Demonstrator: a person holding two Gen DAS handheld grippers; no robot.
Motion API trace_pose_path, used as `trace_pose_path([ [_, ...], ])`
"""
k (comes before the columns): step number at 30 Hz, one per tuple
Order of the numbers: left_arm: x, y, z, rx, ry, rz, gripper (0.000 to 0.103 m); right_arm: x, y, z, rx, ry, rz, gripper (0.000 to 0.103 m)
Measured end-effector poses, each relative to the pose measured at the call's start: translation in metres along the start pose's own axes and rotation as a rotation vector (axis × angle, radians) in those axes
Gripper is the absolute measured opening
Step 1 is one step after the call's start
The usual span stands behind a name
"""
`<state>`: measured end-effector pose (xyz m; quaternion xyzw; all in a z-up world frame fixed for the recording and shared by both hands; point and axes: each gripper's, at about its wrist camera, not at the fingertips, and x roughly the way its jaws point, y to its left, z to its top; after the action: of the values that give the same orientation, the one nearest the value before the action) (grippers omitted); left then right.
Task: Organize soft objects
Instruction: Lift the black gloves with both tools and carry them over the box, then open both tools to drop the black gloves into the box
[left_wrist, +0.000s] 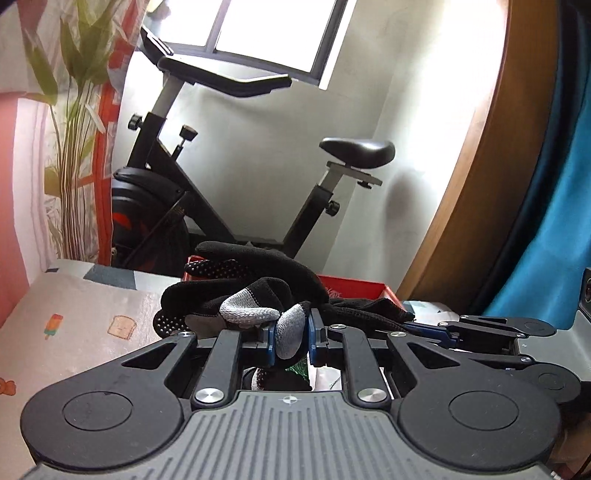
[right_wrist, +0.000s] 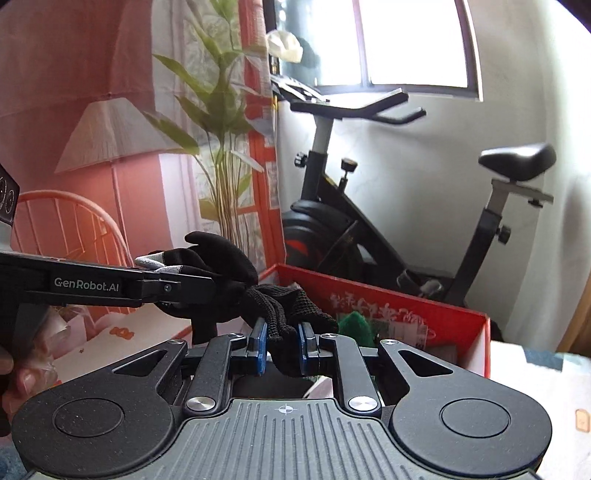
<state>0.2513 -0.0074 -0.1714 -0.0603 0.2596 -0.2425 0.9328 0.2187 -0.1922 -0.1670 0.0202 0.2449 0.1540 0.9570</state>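
A black glove (left_wrist: 258, 273) with grey fingertips and white grip dots hangs in the air above the bed. My left gripper (left_wrist: 291, 339) is shut on one of its grey fingertips. To the right, my right gripper (left_wrist: 428, 328) holds black knit fabric (left_wrist: 369, 308) that runs into the glove; I cannot tell whether it is the same piece. In the right wrist view my right gripper (right_wrist: 282, 345) is shut on that knit fabric (right_wrist: 291, 302). The left gripper (right_wrist: 207, 286) comes in from the left, clamped on the glove (right_wrist: 221, 254).
An open red box (right_wrist: 406, 302) stands just behind the gloves, with something green (right_wrist: 354, 325) inside; its rim also shows as the red box (left_wrist: 358, 286). A patterned bed sheet (left_wrist: 92, 314) lies below. An exercise bike (right_wrist: 369, 221) stands by the wall. A hand (right_wrist: 7, 369) shows at the left edge.
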Motion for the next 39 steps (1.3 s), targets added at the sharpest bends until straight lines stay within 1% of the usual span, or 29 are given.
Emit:
trace_pose_path([
  [3, 0.028, 0.001, -0.008, -0.007, 0.074, -0.007, 0.017, 0.015, -0.017, -0.015, 0.047, 0.059, -0.022, 0.015],
  [8, 0.053, -0.002, -0.03, -0.01, 0.159, -0.029, 0.019, 0.024, -0.039, -0.04, 0.094, 0.129, -0.065, 0.015],
  [10, 0.059, -0.002, -0.037, -0.002, 0.185, -0.036, 0.021, 0.026, -0.045, -0.048, 0.099, 0.158, -0.082, 0.015],
  [12, 0.06, -0.001, -0.042, 0.006, 0.192, -0.026, 0.022, 0.028, -0.049, -0.056, 0.101, 0.182, -0.104, 0.015],
  [13, 0.06, 0.001, -0.042, 0.01, 0.195, -0.02, 0.024, 0.029, -0.051, -0.058, 0.103, 0.19, -0.114, 0.015],
  [14, 0.06, 0.002, -0.042, 0.012, 0.195, -0.014, 0.029, 0.03, -0.054, -0.06, 0.108, 0.196, -0.122, 0.015],
  [18, 0.052, 0.006, -0.04, 0.011, 0.171, 0.015, 0.041, 0.033, -0.06, -0.062, 0.12, 0.218, -0.155, 0.015],
  [20, 0.047, 0.005, -0.035, 0.019, 0.154, 0.044, 0.053, 0.035, -0.06, -0.06, 0.116, 0.227, -0.176, 0.016],
  [21, 0.044, 0.005, -0.032, 0.015, 0.144, 0.057, 0.055, 0.035, -0.061, -0.06, 0.116, 0.229, -0.191, 0.018],
  [22, 0.039, 0.006, -0.031, 0.006, 0.131, 0.068, 0.061, 0.033, -0.06, -0.058, 0.114, 0.227, -0.206, 0.022],
  [23, 0.032, 0.007, -0.03, -0.007, 0.117, 0.081, 0.069, 0.031, -0.06, -0.056, 0.111, 0.218, -0.215, 0.024],
  [24, 0.025, 0.007, -0.028, -0.016, 0.104, 0.093, 0.074, 0.027, -0.061, -0.053, 0.114, 0.205, -0.217, 0.028],
  [25, 0.017, 0.006, -0.026, -0.02, 0.088, 0.102, 0.084, 0.023, -0.061, -0.05, 0.122, 0.194, -0.212, 0.029],
  [26, 0.01, 0.005, -0.024, -0.019, 0.072, 0.112, 0.092, 0.02, -0.062, -0.048, 0.13, 0.187, -0.21, 0.029],
  [27, 0.001, 0.004, -0.022, -0.015, 0.052, 0.125, 0.095, 0.015, -0.063, -0.043, 0.138, 0.178, -0.21, 0.031],
  [29, -0.012, 0.002, -0.015, -0.008, 0.025, 0.148, 0.102, 0.005, -0.064, -0.036, 0.151, 0.158, -0.21, 0.038],
  [31, -0.026, -0.001, -0.005, -0.004, 0.005, 0.171, 0.103, -0.01, -0.063, -0.027, 0.162, 0.134, -0.205, 0.053],
  [32, -0.033, -0.003, -0.001, 0.0, -0.001, 0.184, 0.103, -0.018, -0.061, -0.022, 0.165, 0.118, -0.2, 0.058],
  [34, -0.046, -0.007, 0.01, 0.015, -0.008, 0.192, 0.103, -0.037, -0.059, -0.012, 0.173, 0.084, -0.191, 0.084],
  [35, -0.054, -0.01, 0.014, 0.025, -0.014, 0.195, 0.103, -0.047, -0.056, -0.006, 0.177, 0.065, -0.187, 0.088],
  [37, -0.068, -0.017, 0.022, 0.046, -0.029, 0.21, 0.103, -0.066, -0.051, 0.005, 0.186, 0.034, -0.182, 0.103],
  [39, -0.083, -0.024, 0.028, 0.064, -0.041, 0.222, 0.103, -0.085, -0.044, 0.016, 0.198, 0.002, -0.175, 0.103],
])
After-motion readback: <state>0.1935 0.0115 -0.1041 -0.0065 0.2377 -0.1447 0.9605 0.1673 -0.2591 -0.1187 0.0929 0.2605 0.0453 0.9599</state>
